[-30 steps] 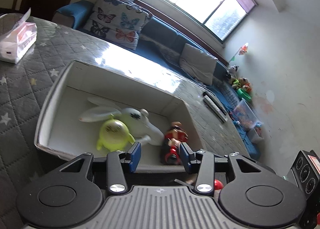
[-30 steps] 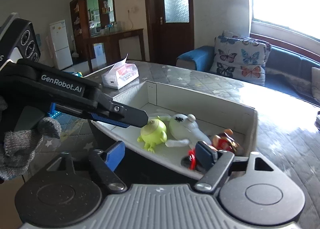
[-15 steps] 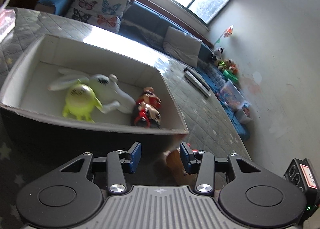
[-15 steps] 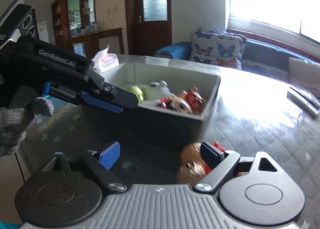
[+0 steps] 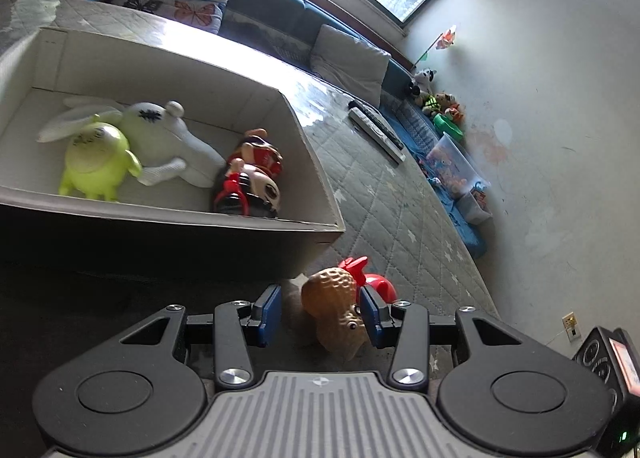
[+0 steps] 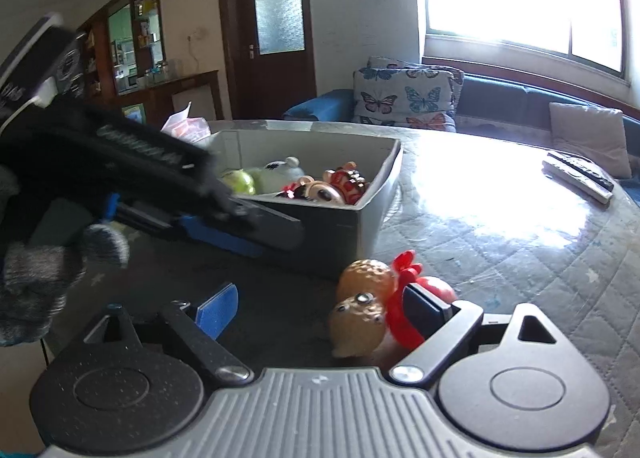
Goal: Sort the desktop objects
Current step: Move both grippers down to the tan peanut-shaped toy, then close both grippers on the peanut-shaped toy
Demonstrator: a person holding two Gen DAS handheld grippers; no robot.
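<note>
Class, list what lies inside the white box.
Inside the white box: a green monster toy, a white plush and red-and-black figures. Anything beneath them is hidden.

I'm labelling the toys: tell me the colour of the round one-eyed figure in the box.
Bright yellow-green figure, clearest in the left wrist view.

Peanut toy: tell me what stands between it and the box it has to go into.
The peanut toy lies on the table outside the box, close to its corner. Only the box's own near wall stands between them, so the toy must be lifted over the rim. The open left gripper straddles it; a red toy touches its far side.
</note>
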